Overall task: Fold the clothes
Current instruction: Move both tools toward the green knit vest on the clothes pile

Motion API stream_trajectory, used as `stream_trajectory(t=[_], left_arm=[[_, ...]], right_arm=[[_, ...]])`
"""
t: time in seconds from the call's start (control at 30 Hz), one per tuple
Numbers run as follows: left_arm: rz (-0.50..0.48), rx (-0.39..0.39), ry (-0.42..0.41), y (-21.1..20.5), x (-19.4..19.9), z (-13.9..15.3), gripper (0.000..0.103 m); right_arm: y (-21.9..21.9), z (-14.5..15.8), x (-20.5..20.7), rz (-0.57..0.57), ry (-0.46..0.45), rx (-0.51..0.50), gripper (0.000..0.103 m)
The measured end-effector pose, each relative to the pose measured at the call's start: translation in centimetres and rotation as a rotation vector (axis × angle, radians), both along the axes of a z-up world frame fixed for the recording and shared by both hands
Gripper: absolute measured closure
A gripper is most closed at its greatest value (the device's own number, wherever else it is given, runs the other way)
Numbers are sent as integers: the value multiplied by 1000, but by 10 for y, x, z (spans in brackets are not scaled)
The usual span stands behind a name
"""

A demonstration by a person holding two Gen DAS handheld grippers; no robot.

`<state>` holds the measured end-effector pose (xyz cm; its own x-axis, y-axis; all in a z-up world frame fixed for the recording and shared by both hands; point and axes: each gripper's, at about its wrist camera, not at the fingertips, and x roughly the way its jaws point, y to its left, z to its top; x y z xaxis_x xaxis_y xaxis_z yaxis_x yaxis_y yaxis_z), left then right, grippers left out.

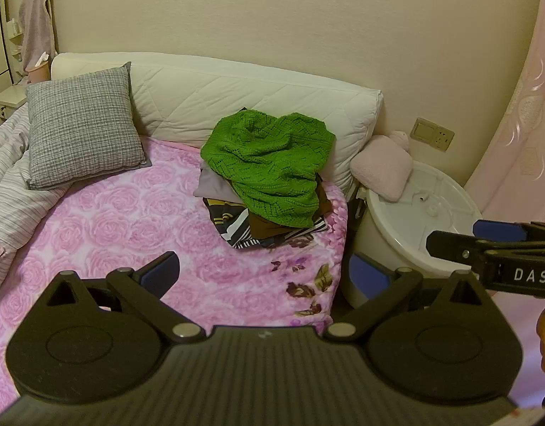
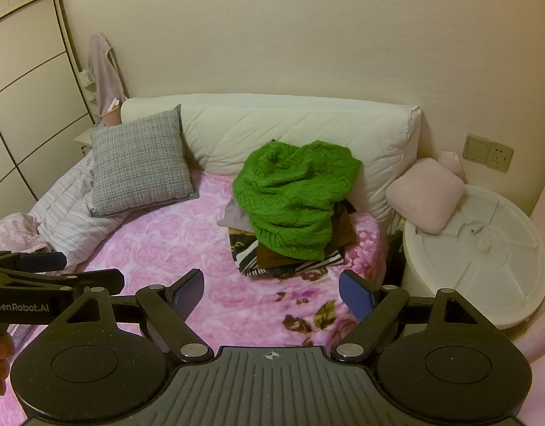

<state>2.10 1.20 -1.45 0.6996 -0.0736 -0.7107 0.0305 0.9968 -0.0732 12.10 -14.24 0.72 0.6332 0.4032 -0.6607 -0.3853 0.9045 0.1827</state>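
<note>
A crumpled green knit sweater tops a small pile of clothes on the bed's pink rose blanket, the pile resting against the long white bolster. Left of the pile a grey checked cushion leans. Nearer than the pile, the left tongs and right tongs hover released, jaws wide, grasping nothing.
</note>
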Motion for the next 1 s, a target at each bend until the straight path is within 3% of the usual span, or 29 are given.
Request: stream_trajectory(t=[1.0], left_arm=[[-36, -17, 15, 25, 5, -2, 2]], right_arm=[[18, -2, -3, -34, 10, -22, 22]])
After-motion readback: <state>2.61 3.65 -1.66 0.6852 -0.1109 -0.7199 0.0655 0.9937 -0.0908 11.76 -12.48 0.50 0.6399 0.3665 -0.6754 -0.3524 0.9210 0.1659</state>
